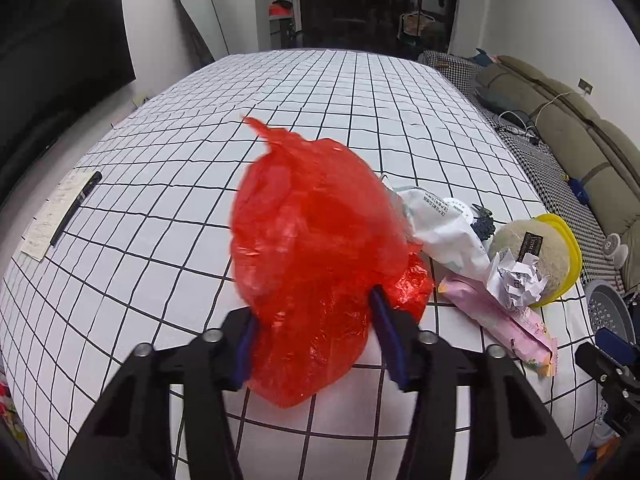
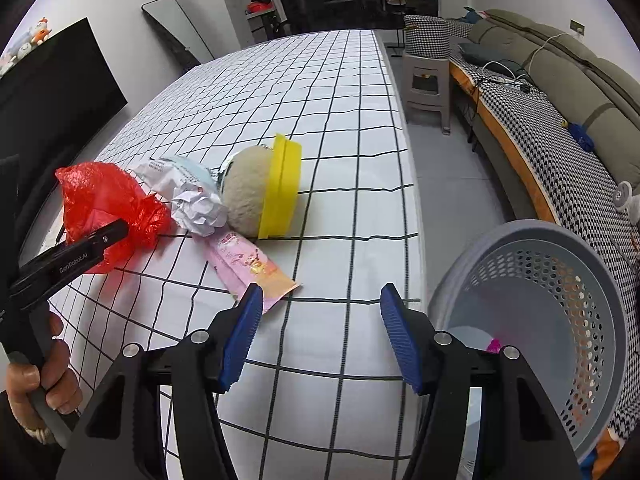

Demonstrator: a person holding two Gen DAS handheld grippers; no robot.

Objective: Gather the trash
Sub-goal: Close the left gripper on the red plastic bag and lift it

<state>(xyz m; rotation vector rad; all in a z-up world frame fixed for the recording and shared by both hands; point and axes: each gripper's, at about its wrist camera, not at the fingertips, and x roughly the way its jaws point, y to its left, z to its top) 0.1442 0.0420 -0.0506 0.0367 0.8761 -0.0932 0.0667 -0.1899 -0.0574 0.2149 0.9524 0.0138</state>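
Note:
A red plastic bag (image 1: 304, 240) lies crumpled on the checked table and fills the gap between the blue pads of my left gripper (image 1: 316, 312), whose jaws stand wide around it; whether they press it is unclear. The bag also shows in the right wrist view (image 2: 100, 204). Beside it lie a white pouch (image 1: 444, 232), a crumpled paper ball (image 2: 200, 208), a pink wrapper (image 2: 248, 264) and a round plush with a yellow rim (image 2: 256, 192). My right gripper (image 2: 320, 304) is open and empty above the table's near edge. A grey perforated bin (image 2: 560, 312) stands at its right.
A black pen (image 1: 76, 208) on a paper slip lies at the table's left edge. A sofa (image 2: 560, 92) with a houndstooth cover runs along the right, with a grey stool (image 2: 428, 76) at the far end. A dark screen (image 1: 60, 52) stands left.

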